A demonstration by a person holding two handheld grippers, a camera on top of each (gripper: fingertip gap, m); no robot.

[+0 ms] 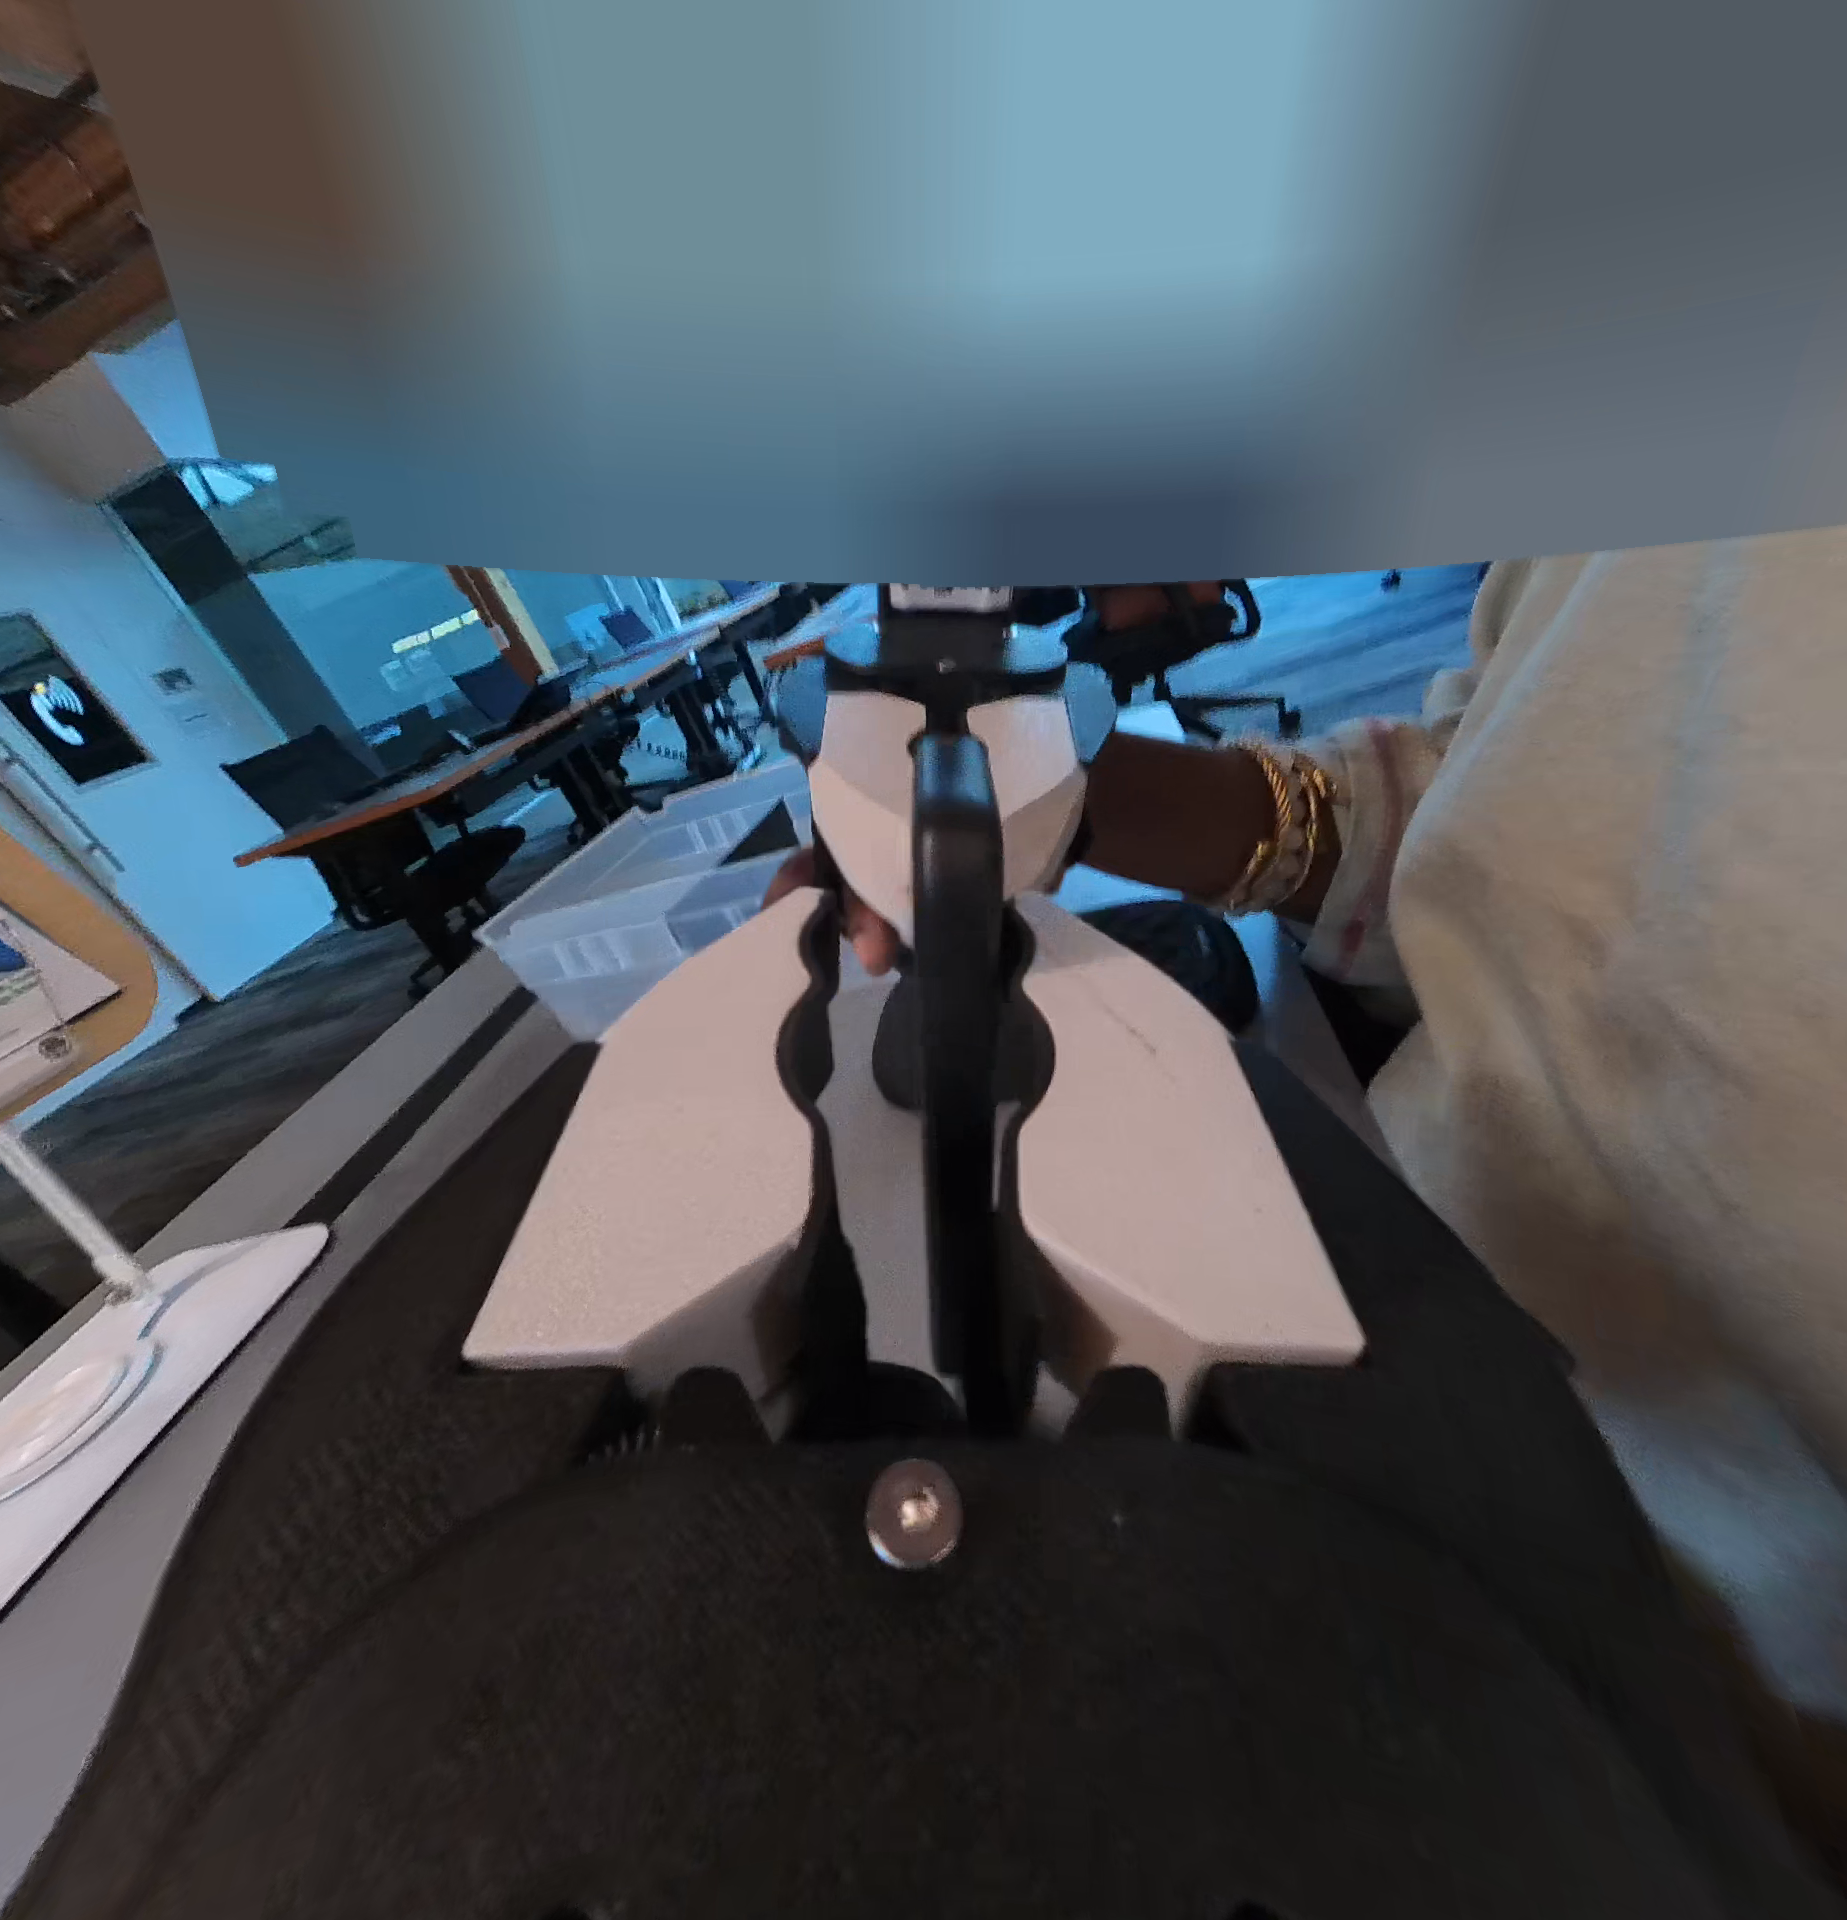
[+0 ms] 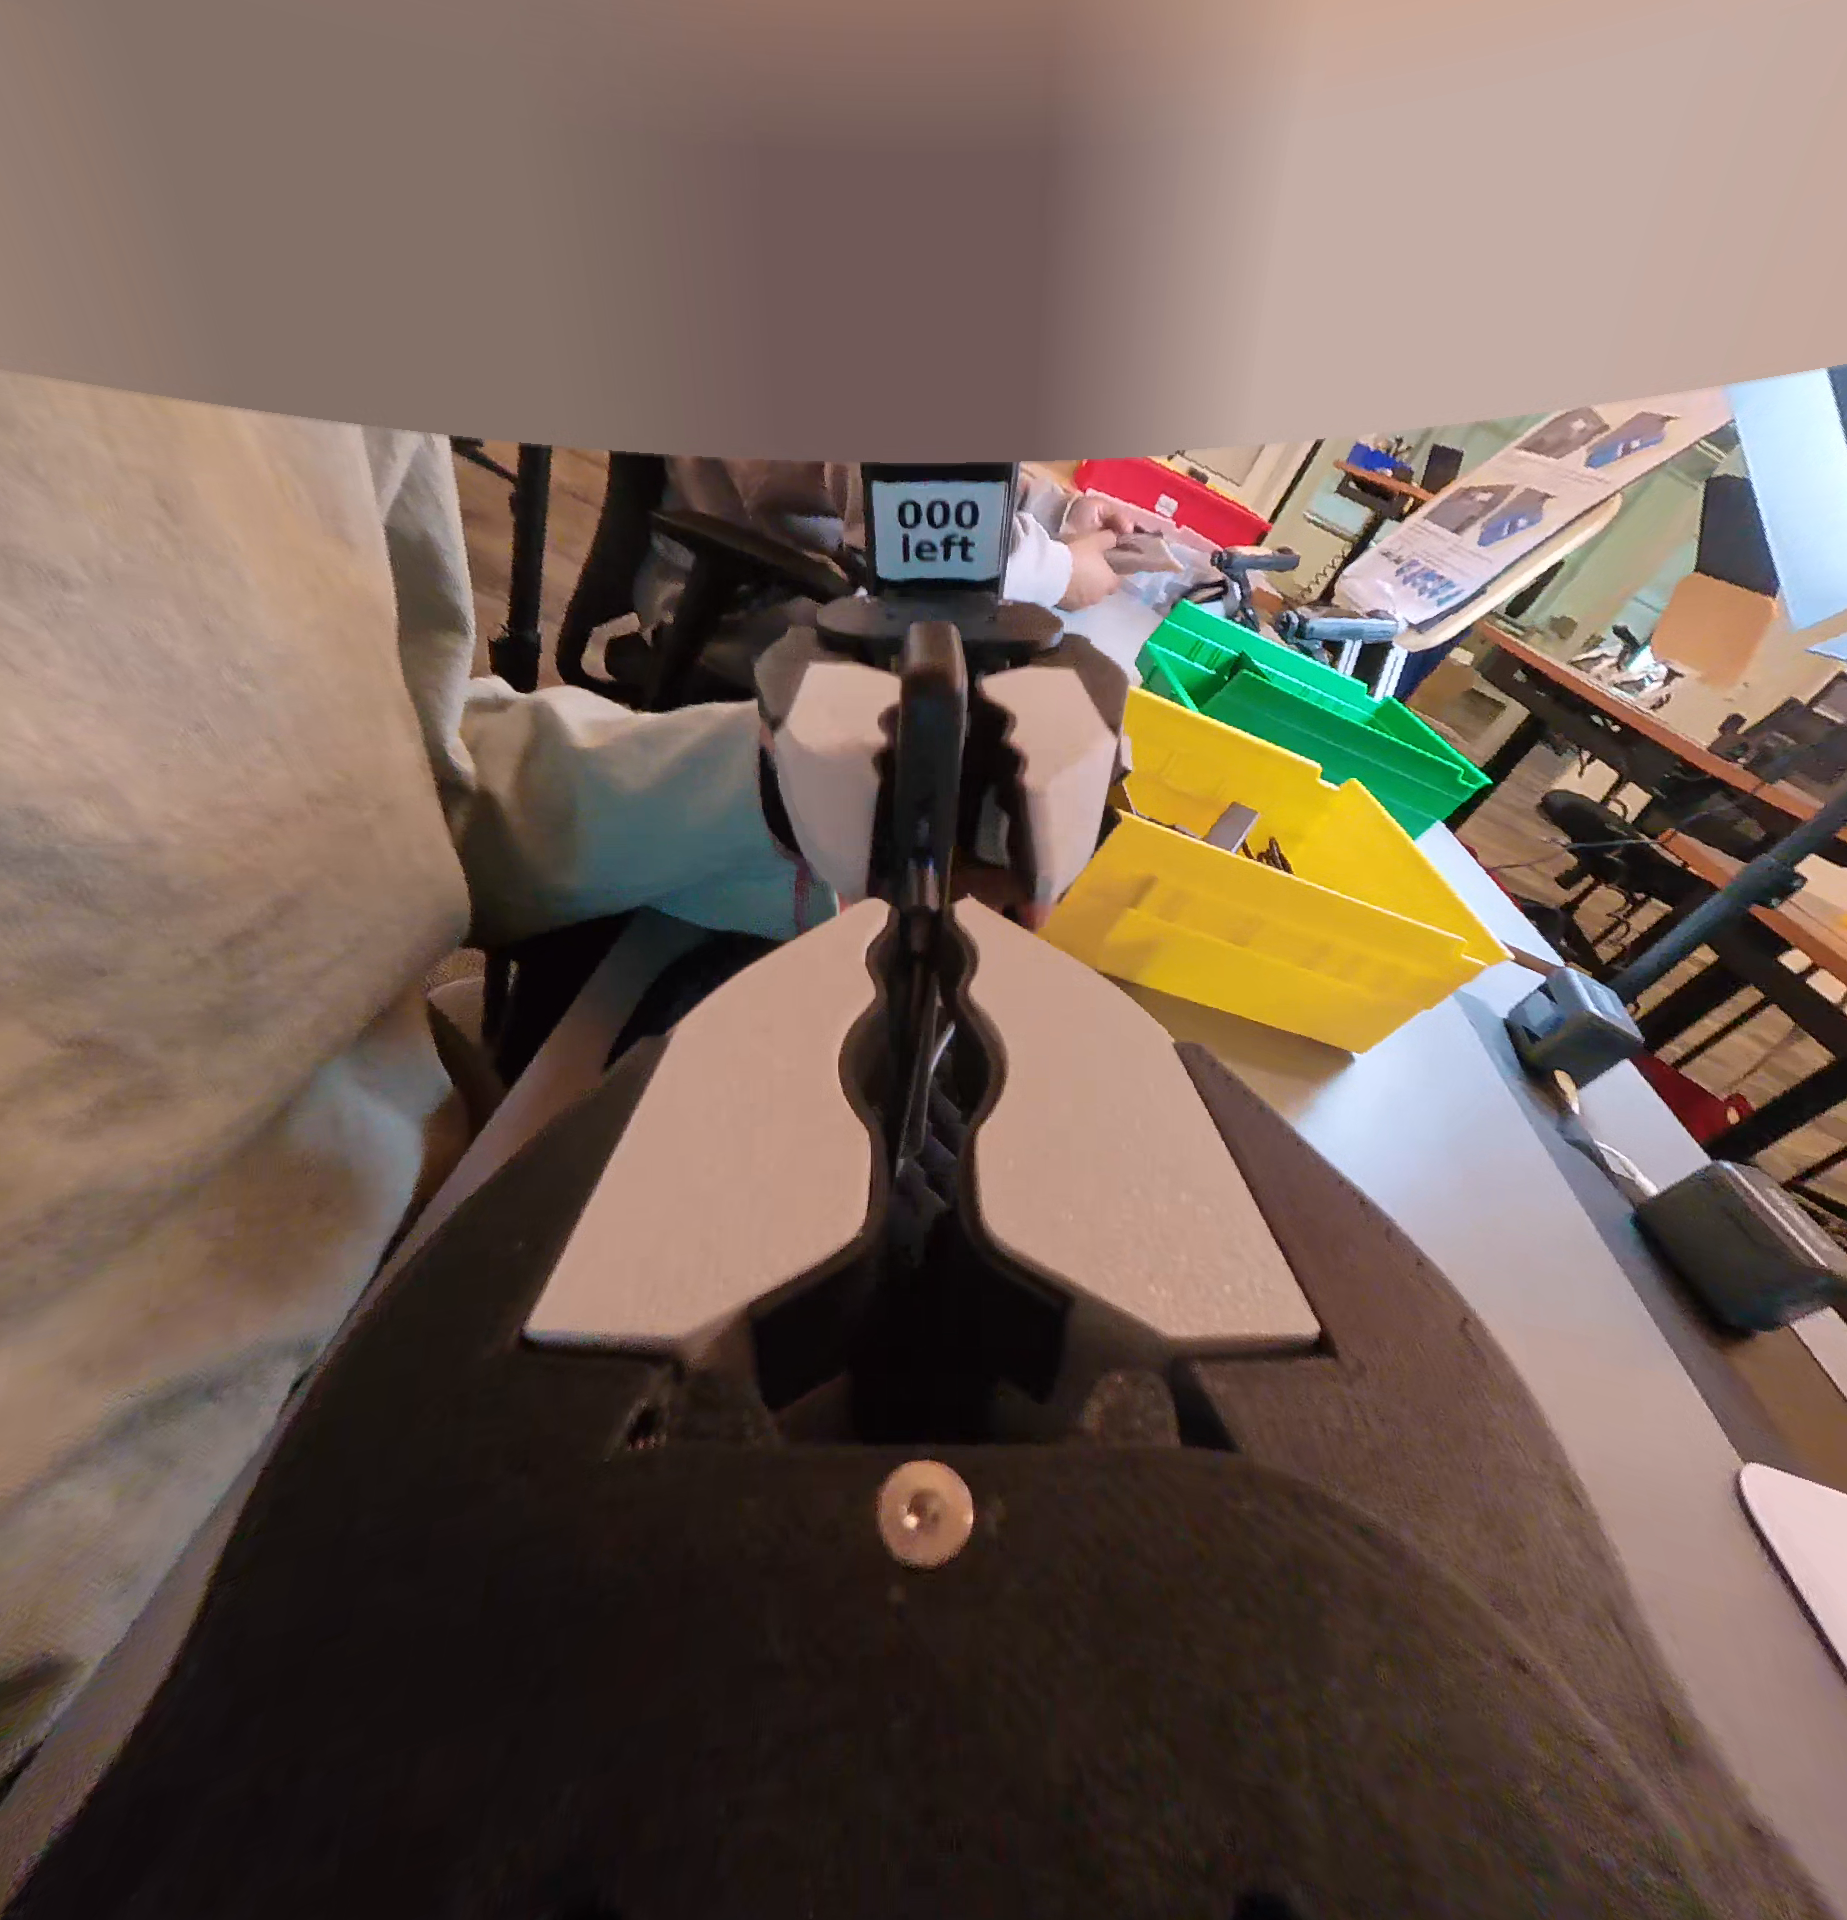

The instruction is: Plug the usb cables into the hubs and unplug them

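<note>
My two grippers face each other tip to tip above the grey table (image 2: 1470, 1174). In the left wrist view my left gripper (image 1: 914, 935) is shut on a flat black USB hub (image 1: 958, 1143), seen edge-on, which runs forward to the right gripper (image 1: 955, 883). In the right wrist view my right gripper (image 2: 924, 920) is shut on a thin black USB cable plug (image 2: 924, 1164) with a ridged collar. The plug points at the hub (image 2: 929, 727), which the left gripper (image 2: 934, 862) holds. The joint between plug and hub is hidden by the fingertips.
A yellow bin (image 2: 1262, 935), a green bin (image 2: 1314, 707) and a red bin (image 2: 1168, 499) stand along the table. A clear plastic bin (image 1: 628, 914) is on the other side. Black blocks (image 2: 1750, 1257) sit at the table edge. A person's cream sleeve (image 1: 1625, 1039) is close beside both grippers. Both grippers' tips are close together, under 4 cm apart.
</note>
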